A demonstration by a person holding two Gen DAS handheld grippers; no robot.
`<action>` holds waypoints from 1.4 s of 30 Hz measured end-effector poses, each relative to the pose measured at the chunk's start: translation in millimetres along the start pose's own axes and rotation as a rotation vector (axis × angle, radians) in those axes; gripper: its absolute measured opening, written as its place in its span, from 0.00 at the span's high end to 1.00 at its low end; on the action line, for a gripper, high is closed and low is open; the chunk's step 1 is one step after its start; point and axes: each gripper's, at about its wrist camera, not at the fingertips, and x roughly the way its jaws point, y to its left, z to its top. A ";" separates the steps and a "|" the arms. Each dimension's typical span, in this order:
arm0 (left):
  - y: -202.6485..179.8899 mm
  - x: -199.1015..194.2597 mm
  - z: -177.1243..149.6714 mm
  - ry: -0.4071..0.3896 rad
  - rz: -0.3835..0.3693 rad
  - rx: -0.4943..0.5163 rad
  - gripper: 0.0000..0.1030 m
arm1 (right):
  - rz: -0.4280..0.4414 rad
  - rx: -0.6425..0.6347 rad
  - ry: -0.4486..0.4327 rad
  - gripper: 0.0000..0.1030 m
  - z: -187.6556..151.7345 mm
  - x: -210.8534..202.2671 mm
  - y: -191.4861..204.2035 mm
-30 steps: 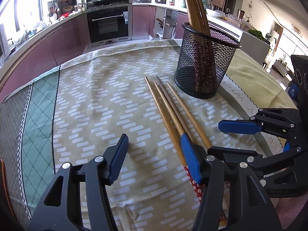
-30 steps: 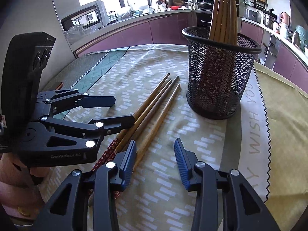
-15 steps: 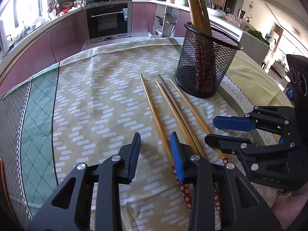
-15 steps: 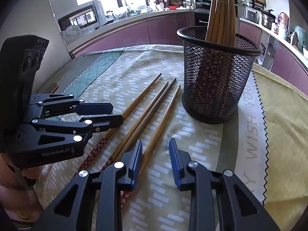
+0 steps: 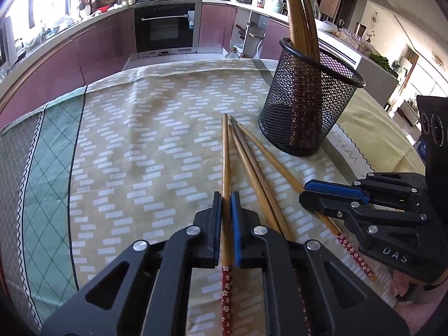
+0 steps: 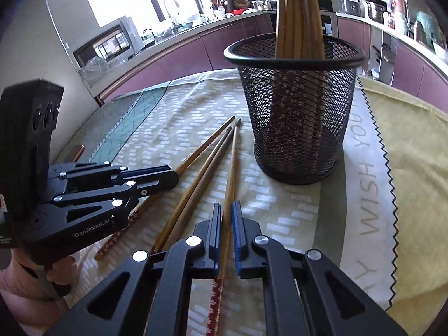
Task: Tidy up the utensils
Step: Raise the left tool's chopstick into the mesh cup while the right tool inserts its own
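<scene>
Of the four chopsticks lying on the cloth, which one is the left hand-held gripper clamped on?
The leftmost chopstick in the left wrist view, pinched by the left hand-held gripper; the rest fan out rightward.

Four loose chopsticks [image 5: 253,165] lay on the worktop, fanned out at about seven o'clock from one black mesh holder [image 5: 305,112]. More chopsticks [image 6: 296,14] stood in that holder, at least four, though the exact number could not be told. Two claws showed, the left claw [image 5: 226,196] and the right claw [image 6: 226,205], each clamped on one chopstick.
</scene>
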 end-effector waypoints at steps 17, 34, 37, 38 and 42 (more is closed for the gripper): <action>-11.2 -12.3 -23.1 0.026 -0.081 0.054 0.92 | 0.065 -0.074 0.043 0.92 0.5 -0.8 14.6; -11.1 0.7 -3.5 0.026 -0.083 0.063 0.92 | 0.065 -0.081 0.012 0.94 7.9 0.1 15.4; -9.8 -10.0 -1.5 0.001 -0.095 0.057 0.93 | 0.078 -0.082 -0.033 0.94 7.6 -17.8 12.5; -9.5 -15.7 -0.1 -0.012 -0.099 0.057 0.93 | 0.082 -0.083 -0.047 0.94 8.1 -23.3 11.5; -7.4 -40.5 7.2 -0.068 -0.134 0.057 0.93 | 0.094 -0.080 -0.123 0.94 13.2 -51.0 7.1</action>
